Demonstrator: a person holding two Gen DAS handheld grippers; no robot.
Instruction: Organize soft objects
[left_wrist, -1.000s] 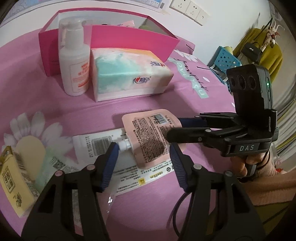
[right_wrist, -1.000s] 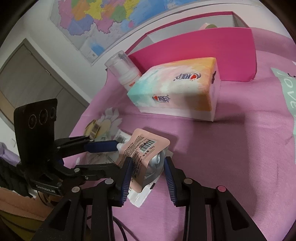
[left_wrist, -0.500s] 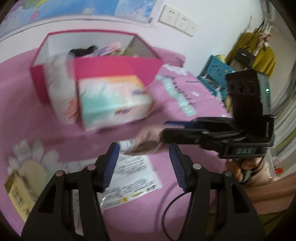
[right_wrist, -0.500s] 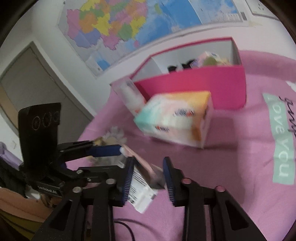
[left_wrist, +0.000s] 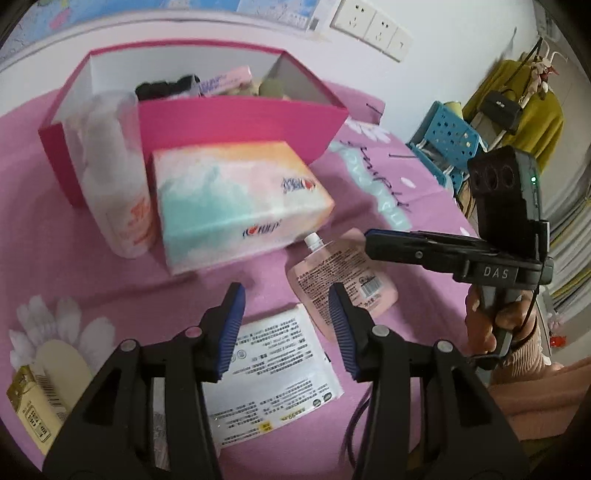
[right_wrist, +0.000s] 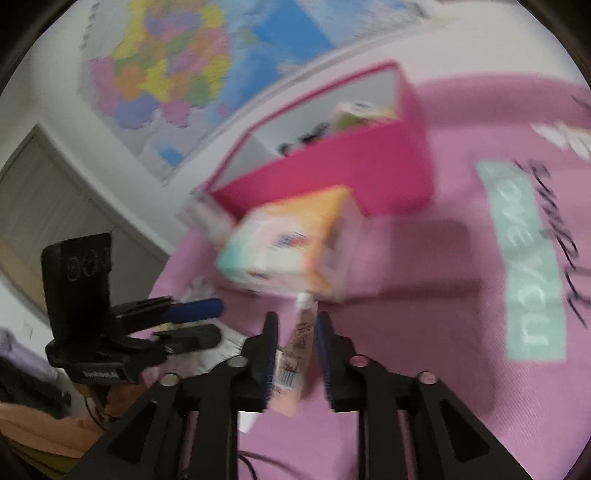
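— Start at the left. What is different?

— The left gripper (left_wrist: 285, 295) no longer has the spout between its fingers. Its jaws have just been closing part-way with nothing between them, and they stand apart above the white sachet (left_wrist: 273, 373), which lies flat on the pink cloth (left_wrist: 48, 258).

— And the pump bottle (left_wrist: 118, 206) and tissue pack (left_wrist: 236, 206)?

— Both sit where they were, in front of the pink box (left_wrist: 240, 122). The view has pulled back and up, so the box's inside shows, with some items already in it.

— So the pink pouch (left_wrist: 340, 280) is what moved.

— Yes. A second ago it lay across the sachet. Now it is off it, to the right, spout toward the tissue pack, near that pack's front corner and well short of the box.

— Who has it?

— The right gripper (right_wrist: 296, 325). Its own camera shows the pouch edge-on between the two fingers, spout pointing away. Those jaws have just been easing open a little, yet the pouch stands on edge as no soft pack would alone, so I judge it pinched.

— Meaning?

— The pouch has passed to one hand and seems bound for the box. A loosening grip on a slippery pack could drop it.
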